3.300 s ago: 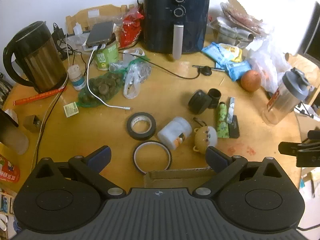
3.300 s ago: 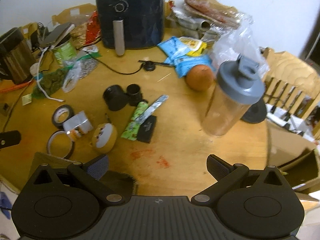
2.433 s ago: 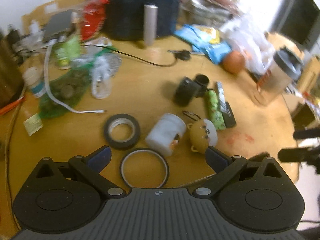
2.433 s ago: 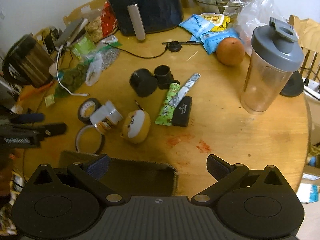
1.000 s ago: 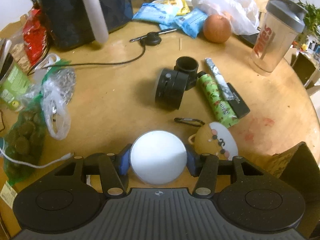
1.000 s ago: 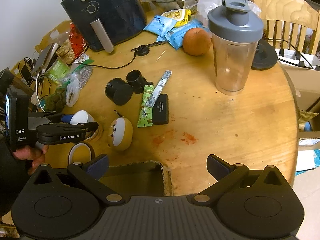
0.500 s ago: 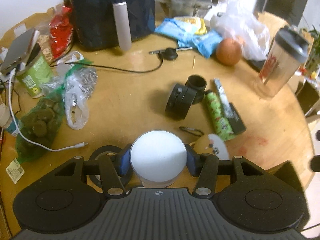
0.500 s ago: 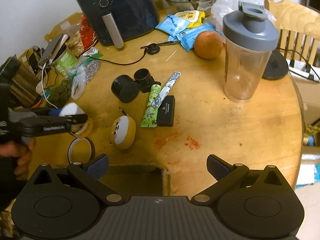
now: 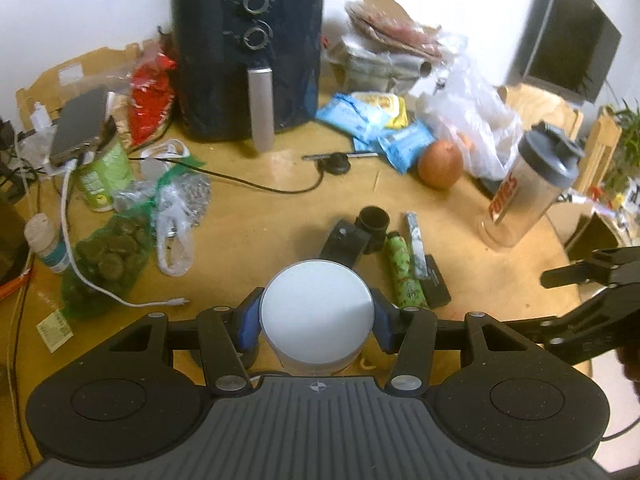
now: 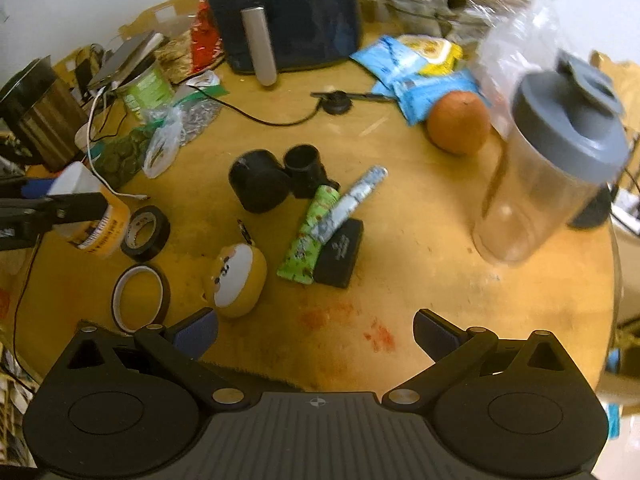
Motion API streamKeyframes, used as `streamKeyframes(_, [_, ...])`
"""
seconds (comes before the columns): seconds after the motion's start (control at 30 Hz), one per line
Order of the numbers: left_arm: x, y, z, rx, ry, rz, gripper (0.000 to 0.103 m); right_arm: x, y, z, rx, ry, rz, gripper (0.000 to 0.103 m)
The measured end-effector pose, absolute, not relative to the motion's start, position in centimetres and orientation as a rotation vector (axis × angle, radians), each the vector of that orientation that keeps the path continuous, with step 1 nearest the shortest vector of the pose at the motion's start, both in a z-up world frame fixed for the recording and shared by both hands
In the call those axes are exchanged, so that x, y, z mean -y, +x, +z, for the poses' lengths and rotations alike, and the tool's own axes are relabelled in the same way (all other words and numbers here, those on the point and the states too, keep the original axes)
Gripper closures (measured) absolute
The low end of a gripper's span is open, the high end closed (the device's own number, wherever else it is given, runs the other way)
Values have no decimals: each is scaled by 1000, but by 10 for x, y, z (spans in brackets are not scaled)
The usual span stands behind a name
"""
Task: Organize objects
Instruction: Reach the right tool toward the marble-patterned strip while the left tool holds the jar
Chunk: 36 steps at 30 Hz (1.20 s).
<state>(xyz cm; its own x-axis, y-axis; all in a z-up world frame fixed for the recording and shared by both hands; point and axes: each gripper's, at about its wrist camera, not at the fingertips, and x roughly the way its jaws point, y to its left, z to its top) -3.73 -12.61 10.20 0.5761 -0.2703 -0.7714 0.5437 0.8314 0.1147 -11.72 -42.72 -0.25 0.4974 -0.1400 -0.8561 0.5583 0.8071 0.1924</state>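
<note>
We see warm indoor light, strong fisheye bending at the edges, and motion blur on the clear grey-lidded plastic shaker bottle.

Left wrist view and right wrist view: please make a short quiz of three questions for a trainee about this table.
1. True or false: the left claw is shut on the white-lidded jar.
2. What stands between the orange and the table edge, at the right in the right wrist view? A) a kettle B) the shaker bottle C) a tape roll
3. Fill in: the right claw is ____ and holds nothing.

Key: 1 true; 2 B; 3 open.
</note>
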Motion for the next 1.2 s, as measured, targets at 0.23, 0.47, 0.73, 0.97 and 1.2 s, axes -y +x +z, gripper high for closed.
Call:
streamKeyframes(0.23, [108, -56, 124, -785, 310, -456, 51, 429, -98, 1, -914, 360, -418, 0])
streamKeyframes(0.47, [86, -73, 131, -776, 286, -408, 50, 439, -90, -4, -864, 295, -409, 0])
streamKeyframes(0.73, [71, -92, 128, -810, 274, -385, 50, 456, -82, -25, -886, 325, -443, 0])
streamKeyframes(0.97, [64, -100, 125, -829, 224, -353, 50, 473, -78, -42, -884, 402, -475, 8])
streamKeyframes(1.2, [63, -106, 124, -839, 211, -345, 50, 489, -63, -57, -862, 466, -515, 24])
